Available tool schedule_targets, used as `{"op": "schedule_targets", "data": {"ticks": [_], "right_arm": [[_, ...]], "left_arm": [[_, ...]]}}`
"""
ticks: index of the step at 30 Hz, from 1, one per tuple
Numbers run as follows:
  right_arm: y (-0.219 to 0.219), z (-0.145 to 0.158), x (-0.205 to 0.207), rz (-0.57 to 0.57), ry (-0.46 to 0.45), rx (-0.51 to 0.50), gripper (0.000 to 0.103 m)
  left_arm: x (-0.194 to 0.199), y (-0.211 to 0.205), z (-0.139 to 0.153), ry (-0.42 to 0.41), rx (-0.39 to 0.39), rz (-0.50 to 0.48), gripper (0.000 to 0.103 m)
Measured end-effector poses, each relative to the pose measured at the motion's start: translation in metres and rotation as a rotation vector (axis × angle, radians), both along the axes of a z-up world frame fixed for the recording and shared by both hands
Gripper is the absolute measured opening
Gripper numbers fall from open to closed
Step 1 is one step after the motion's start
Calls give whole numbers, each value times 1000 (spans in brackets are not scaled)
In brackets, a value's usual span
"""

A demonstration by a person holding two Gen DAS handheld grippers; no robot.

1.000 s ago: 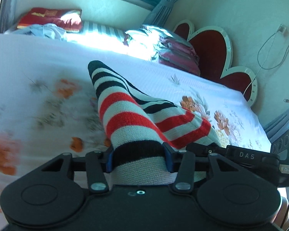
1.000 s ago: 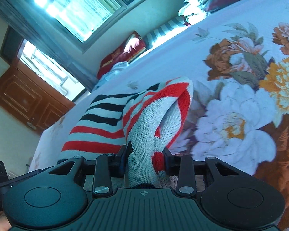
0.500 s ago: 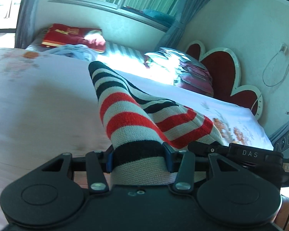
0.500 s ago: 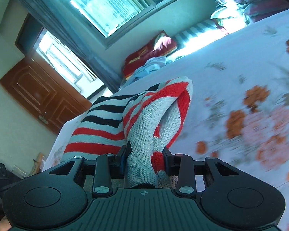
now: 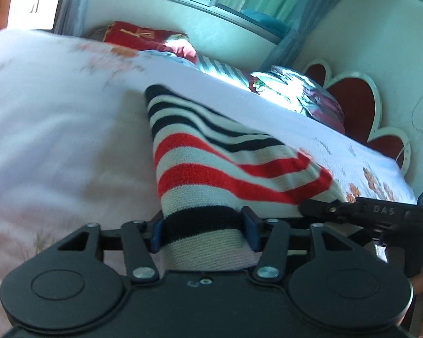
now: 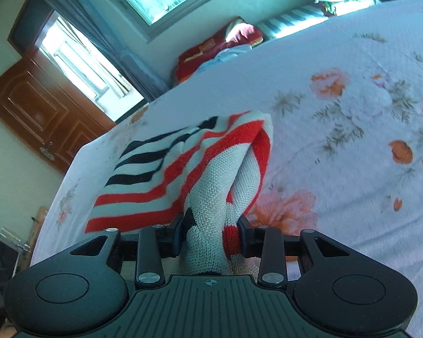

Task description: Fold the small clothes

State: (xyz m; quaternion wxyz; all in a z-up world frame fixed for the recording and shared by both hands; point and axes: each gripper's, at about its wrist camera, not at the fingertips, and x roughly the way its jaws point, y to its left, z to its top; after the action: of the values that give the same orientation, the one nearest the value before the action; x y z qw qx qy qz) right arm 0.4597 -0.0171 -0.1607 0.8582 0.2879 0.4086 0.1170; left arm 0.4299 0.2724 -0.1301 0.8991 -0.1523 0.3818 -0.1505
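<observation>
Now we carry the striped knit garment [image 5: 211, 163] across the floral bedsheet [image 6: 352, 112]; left gripper [image 5: 201, 225] has just been easing, probably gripping; right gripper [image 6: 211, 233] pinches it.

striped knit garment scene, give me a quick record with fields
garment: striped knit garment, red, black and white bands
left tongs: jaws have just been opening, black band between the pads
right tongs: shut on a bunched white and red fold
surface: floral bedspread
background: red pillow, heart-shaped headboard, wooden door
</observation>
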Motion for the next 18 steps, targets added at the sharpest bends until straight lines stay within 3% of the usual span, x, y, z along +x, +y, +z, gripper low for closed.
{"op": "schedule_targets", "data": {"ticks": [2,5,9,12,18], "right_arm": [[-5,3,-2,-17,3,-18,43],[-11,12,-6,-31,5,-33,44],[-11,35,-9,-58,-56,-91,44],[4,43,-1,-39,-84,-176,44],[22,29,29,-32,-65,-252,44]], "left_arm": [[1,2,0,-4,-3,8,62],[-1,7,6,-2,-1,12,62],[-13,11,25,-102,56,39,58],[-5,2,31,-125,82,-2,58],[14,-18,20,-106,164,-21,59]]}}
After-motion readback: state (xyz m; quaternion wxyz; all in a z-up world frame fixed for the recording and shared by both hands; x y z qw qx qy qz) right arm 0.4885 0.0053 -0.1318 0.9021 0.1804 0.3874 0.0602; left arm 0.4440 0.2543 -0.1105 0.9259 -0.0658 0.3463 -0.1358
